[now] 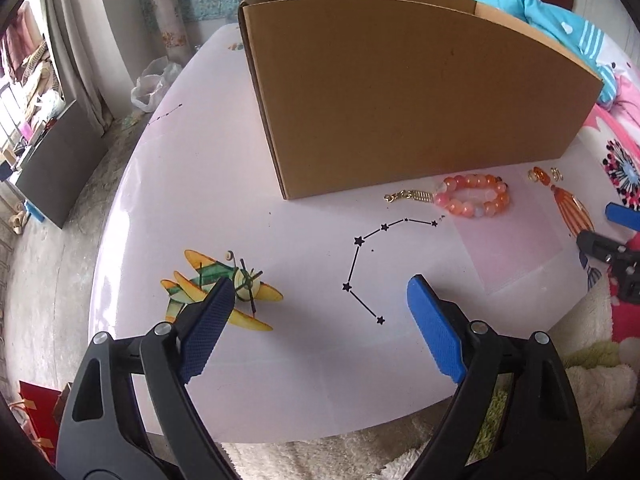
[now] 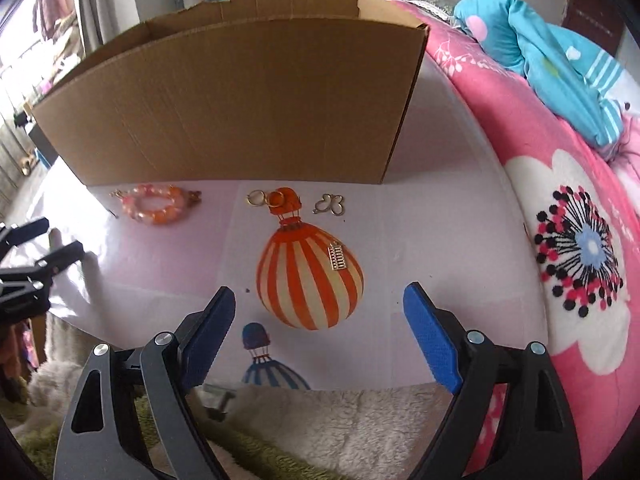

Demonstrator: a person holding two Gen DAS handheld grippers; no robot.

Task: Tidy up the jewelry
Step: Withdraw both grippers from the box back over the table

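Glossy orange bead bracelet (image 1: 474, 195), corrugated cardboard box (image 1: 400, 92)

I'm holding my left gripper (image 1: 320, 292) wide open over the pale table (image 1: 280, 380) w/ nothing btwn; bead bracelet (image 1: 474, 196) is lying just beside the cardboard box (image 1: 400, 100); gold clasp (image 1: 408, 195) is touching it.

Cardboard box (image 2: 240, 100) inside hidden by front wall; small gold charm (image 2: 337, 259) too tiny to ID.

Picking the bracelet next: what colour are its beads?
Orange and pale pink beads on the bracelet; clearest in the left wrist view.
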